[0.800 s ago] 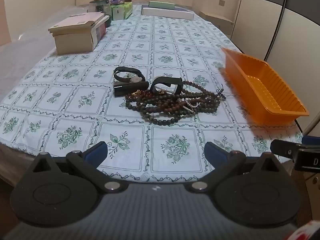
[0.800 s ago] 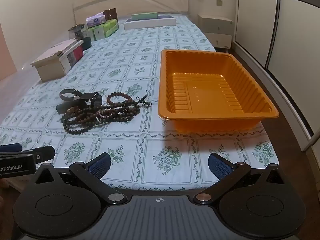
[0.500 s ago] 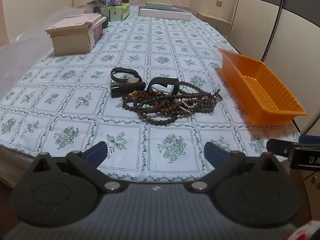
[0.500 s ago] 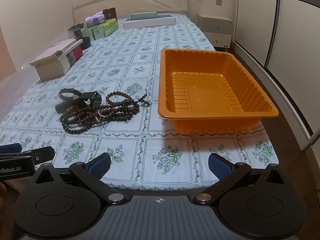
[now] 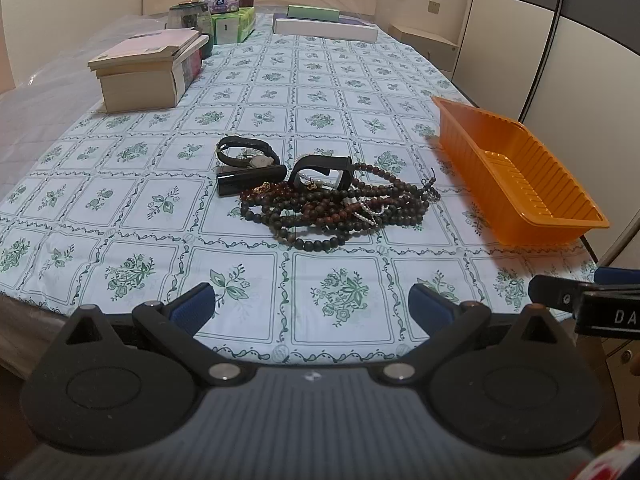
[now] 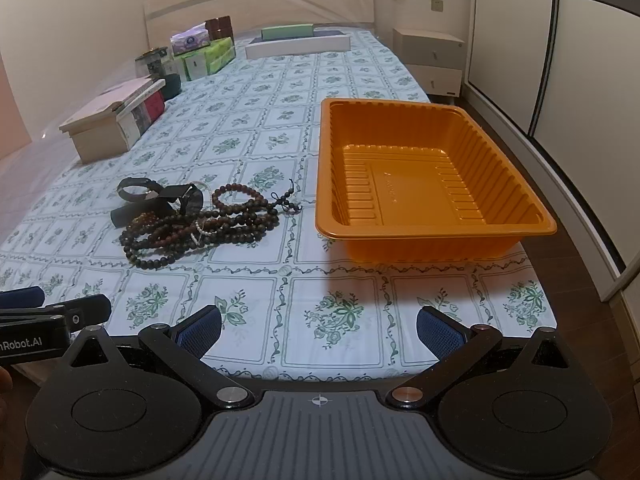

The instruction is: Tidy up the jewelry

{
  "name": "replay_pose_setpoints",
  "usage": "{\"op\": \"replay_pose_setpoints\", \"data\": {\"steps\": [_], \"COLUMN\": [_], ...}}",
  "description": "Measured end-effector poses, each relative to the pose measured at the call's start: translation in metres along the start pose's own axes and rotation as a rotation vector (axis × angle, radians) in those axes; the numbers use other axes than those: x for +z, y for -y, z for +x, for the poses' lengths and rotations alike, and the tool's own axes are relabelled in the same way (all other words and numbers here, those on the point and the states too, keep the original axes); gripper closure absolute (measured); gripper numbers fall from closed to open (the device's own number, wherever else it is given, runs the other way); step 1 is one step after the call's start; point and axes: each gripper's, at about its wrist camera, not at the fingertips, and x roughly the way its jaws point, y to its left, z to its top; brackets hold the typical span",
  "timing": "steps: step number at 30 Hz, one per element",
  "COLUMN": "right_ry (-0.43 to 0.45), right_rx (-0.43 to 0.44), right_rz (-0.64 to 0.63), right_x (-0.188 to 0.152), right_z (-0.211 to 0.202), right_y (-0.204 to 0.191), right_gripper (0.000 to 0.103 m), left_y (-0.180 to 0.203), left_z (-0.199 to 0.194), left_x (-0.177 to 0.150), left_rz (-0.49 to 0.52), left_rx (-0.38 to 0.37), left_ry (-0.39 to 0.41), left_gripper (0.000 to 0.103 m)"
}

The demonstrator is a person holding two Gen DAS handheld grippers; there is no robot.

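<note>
A: What are your grippers doing?
B: Left gripper (image 5: 311,304) and right gripper (image 6: 319,326) are spread wide, empty.
A: The jewelry?
B: Bead pile (image 5: 336,210) lies mid-frame, long axis left-right; orange tray (image 6: 420,176) sits at its right.

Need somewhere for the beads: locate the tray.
Right-wrist view: the tray sits right of centre on the tablecloth, just right of the beads.
</note>
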Motion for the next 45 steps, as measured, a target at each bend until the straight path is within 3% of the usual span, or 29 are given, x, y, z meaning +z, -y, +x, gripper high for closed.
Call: {"op": "replay_pose_setpoints", "data": {"steps": [45], "right_ry": [0.014], "right_rx": [-0.007], "right_rz": [0.009], "right_x": [0.0046], "right_z": [-0.0017], "right_y": [-0.0003], "right_gripper": [0.000], "left_y": [0.0043], "left_z": [-0.0016], "left_x": [0.0026], "left_rz": [0.002], "left_rx": [-0.018], "left_ry": [0.002], "left_gripper": [0.001]}}
